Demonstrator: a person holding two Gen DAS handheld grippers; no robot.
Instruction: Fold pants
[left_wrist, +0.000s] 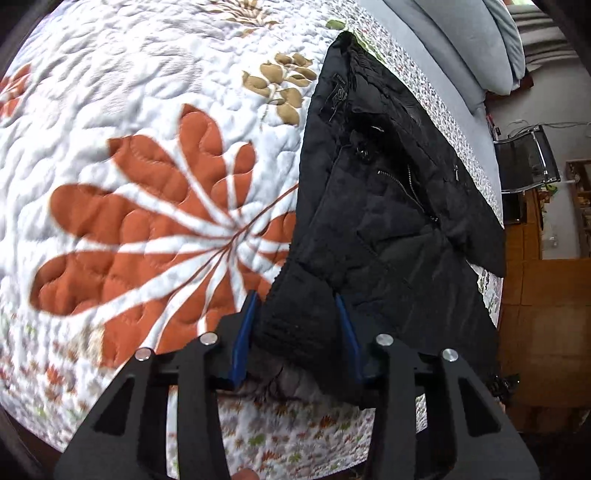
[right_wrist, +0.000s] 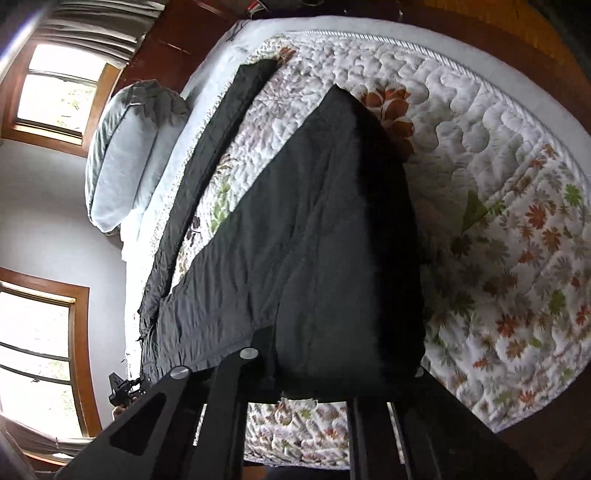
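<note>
Black quilted pants (left_wrist: 388, 206) lie along the right edge of a floral quilt (left_wrist: 147, 110), with waistband, zipper and label showing. My left gripper (left_wrist: 295, 299) has its blue pads (left_wrist: 245, 332) pressed on either side of a bunched corner of the waistband, which is lifted off the quilt. In the right wrist view the pants (right_wrist: 295, 240) stretch away across the bed. One leg lies wide in the middle and the other runs narrow along the left edge. My right gripper (right_wrist: 334, 391) is at the near end of the wide leg, and the fabric drapes over its fingers and hides them.
The quilt (right_wrist: 498, 184) covers a bed with pale blue pillows (right_wrist: 122, 155) at its head. Two windows (right_wrist: 55, 96) are in the wall beyond. A metal-framed chair (left_wrist: 524, 158) and wooden floor (left_wrist: 546, 295) lie past the bed's edge.
</note>
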